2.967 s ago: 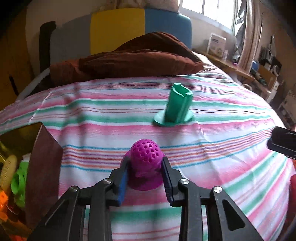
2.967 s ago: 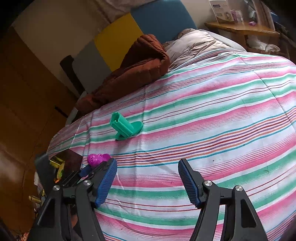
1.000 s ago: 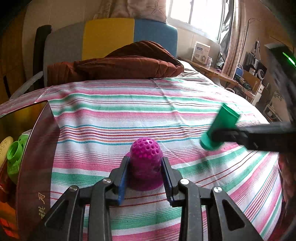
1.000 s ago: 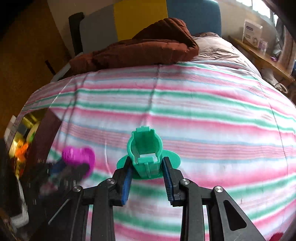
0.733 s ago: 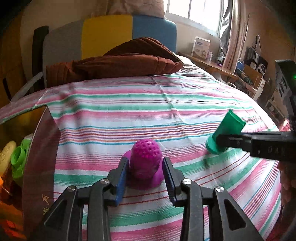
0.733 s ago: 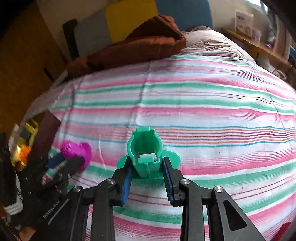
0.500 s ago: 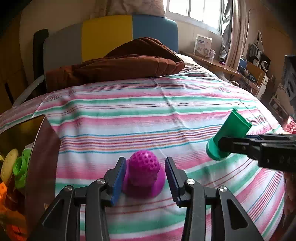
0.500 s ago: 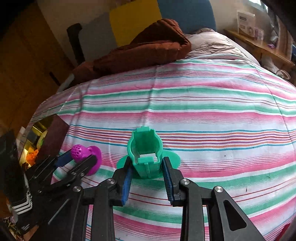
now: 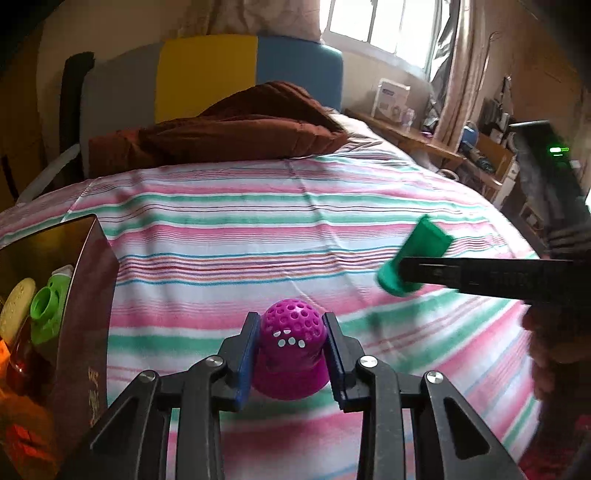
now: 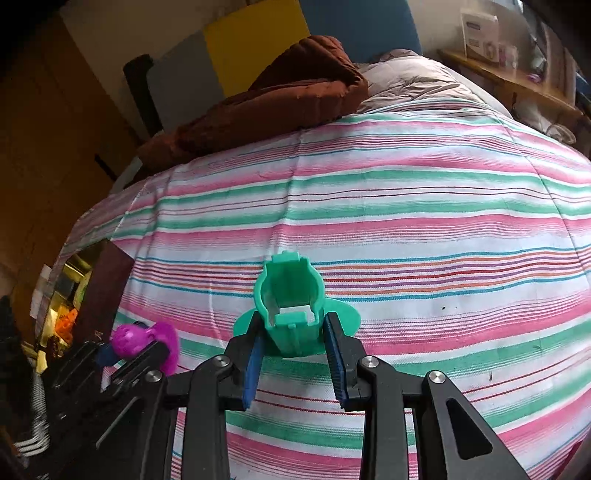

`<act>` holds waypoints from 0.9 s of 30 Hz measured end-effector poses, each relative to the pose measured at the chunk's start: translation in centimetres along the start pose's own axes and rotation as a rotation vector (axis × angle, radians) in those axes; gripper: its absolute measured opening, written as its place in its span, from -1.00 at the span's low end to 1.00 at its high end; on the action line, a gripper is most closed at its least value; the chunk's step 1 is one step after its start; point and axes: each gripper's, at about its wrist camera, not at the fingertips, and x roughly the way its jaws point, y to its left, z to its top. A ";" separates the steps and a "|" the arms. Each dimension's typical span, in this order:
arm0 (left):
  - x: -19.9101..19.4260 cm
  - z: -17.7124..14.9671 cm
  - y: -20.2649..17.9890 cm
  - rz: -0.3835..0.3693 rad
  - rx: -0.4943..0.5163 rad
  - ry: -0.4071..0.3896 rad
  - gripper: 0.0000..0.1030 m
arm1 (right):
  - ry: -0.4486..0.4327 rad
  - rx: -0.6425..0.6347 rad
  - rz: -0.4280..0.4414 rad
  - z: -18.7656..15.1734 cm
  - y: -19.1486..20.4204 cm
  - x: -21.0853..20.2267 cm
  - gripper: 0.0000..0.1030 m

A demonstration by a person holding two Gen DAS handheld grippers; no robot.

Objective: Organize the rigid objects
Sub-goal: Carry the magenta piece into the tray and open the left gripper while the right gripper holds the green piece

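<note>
Over striped sheet: perforated magenta dome, flanged green tube.

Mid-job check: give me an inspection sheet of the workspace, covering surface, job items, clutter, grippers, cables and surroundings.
Surface: striped bedspread, smooth where the work goes on.
Job's things: magenta perforated dome piece; green flanged tube piece; dark box at the bed's left edge, holding a light green piece and other coloured items.
Clutter: brown quilt heaped at the head of the bed.
Grippers: left gripper, jaws just closed again, pads pressing the magenta piece; right gripper clamped on the green piece, held above the bedspread.
Cables: nothing seen.
Surroundings: yellow, blue and grey headboard; window; wooden side shelf with a small carton.
</note>
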 end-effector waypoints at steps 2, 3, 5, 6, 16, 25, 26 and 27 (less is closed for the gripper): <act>-0.9 -0.2 -0.2 -0.022 -0.003 -0.009 -0.36 | 0.004 -0.009 -0.005 -0.1 0.1 0.1 -0.38; -1.6 -0.4 -0.3 -0.036 -0.005 -0.015 -0.36 | 0.004 -0.010 -0.005 -0.2 0.1 0.1 -0.38; -2.7 -0.6 -0.4 -0.057 -0.010 -0.025 -0.36 | 0.001 -0.015 -0.006 -0.2 0.1 0.1 -0.38; -3.2 -0.7 -0.5 -0.068 -0.010 -0.030 -0.36 | -0.001 -0.016 -0.007 -0.2 0.1 0.1 -0.38; -10.4 -2.2 1.5 -0.097 0.010 -0.117 -0.36 | -0.012 -0.041 0.014 -0.4 0.6 -0.1 -0.38; -13.7 -3.8 9.4 -0.028 -0.146 -0.105 -0.36 | -0.049 -0.103 0.009 -0.6 1.8 -0.6 -0.38; -13.8 -4.0 10.2 -0.022 -0.165 -0.102 -0.36 | -0.052 -0.115 0.012 -0.7 2.1 -0.6 -0.38; -13.8 -4.2 11.0 -0.018 -0.185 -0.099 -0.36 | -0.055 -0.122 0.014 -0.7 2.2 -0.6 -0.38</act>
